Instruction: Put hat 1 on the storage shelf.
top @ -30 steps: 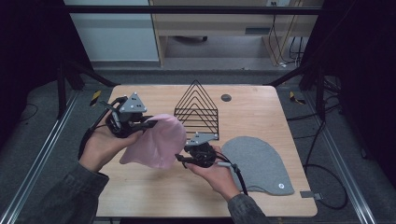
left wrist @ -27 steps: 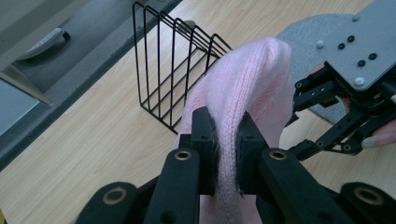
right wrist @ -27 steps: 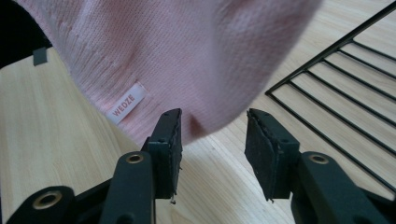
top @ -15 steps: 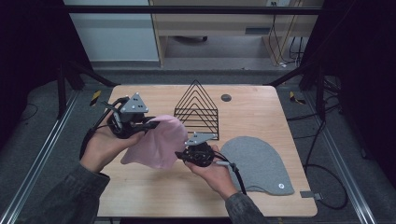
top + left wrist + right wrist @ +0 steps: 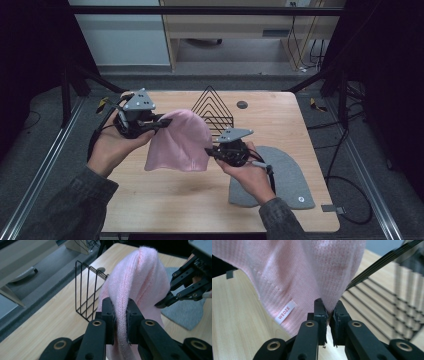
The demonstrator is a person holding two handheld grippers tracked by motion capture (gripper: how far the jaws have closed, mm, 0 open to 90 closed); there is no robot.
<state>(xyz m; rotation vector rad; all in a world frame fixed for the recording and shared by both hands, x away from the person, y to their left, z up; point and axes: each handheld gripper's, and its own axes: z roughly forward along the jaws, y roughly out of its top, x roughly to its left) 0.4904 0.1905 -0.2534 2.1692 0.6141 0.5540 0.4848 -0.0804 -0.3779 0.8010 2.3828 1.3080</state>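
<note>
your table (image 5: 165,200) lies under both grippers. the pink knit hat (image 5: 179,142) hangs between them; your left gripper (image 5: 159,125) clamps its edge, your right gripper (image 5: 210,154), jaws just closed, pinches what looks like a fold beside the white label (image 5: 285,311).

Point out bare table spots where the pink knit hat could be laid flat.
Bare wood lies at the near left of the wooden table, left of the grey felt hat. The far middle is crowded by the black wire rack.

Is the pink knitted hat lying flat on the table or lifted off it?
Lifted. The pink hat hangs above the table, pinched between the left tongs and the right tongs.
</note>
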